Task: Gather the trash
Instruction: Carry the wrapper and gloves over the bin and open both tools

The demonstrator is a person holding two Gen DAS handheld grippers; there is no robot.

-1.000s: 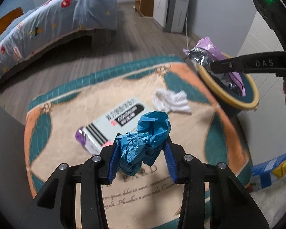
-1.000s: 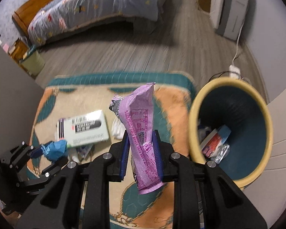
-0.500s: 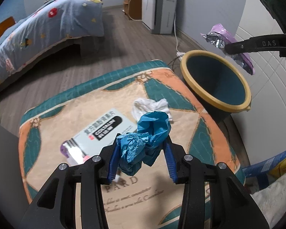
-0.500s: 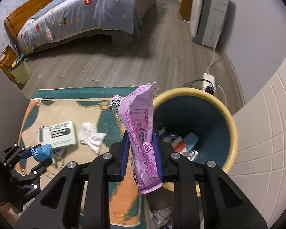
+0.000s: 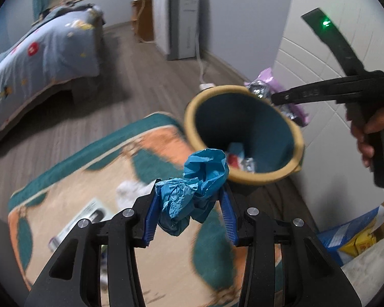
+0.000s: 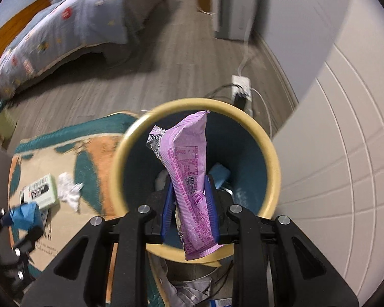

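Swung across from over the rug to the bin (image 6: 270, 158) since 1 s ago, both claws. Right gripper (image 6: 190, 202) clamped on purple wrapper (image 6: 189, 168), hanging over bin mouth, prob. so a release drops it straight in. Left gripper (image 5: 190, 212) pinching crumpled blue glove (image 5: 194, 186), near bin rim, rug side, likely queued next. Wrapper: long, foil-lined, torn top, printed text. White tissue (image 6: 69, 189) & box (image 6: 37, 192) on rug (image 6: 97, 148) beside bin, not yet collected.

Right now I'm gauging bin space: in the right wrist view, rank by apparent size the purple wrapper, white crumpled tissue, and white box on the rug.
1. Purple foil snack wrapper, though nearness inflates it.
2. White printed box.
3. White crumpled tissue, near the box's size; unsure.
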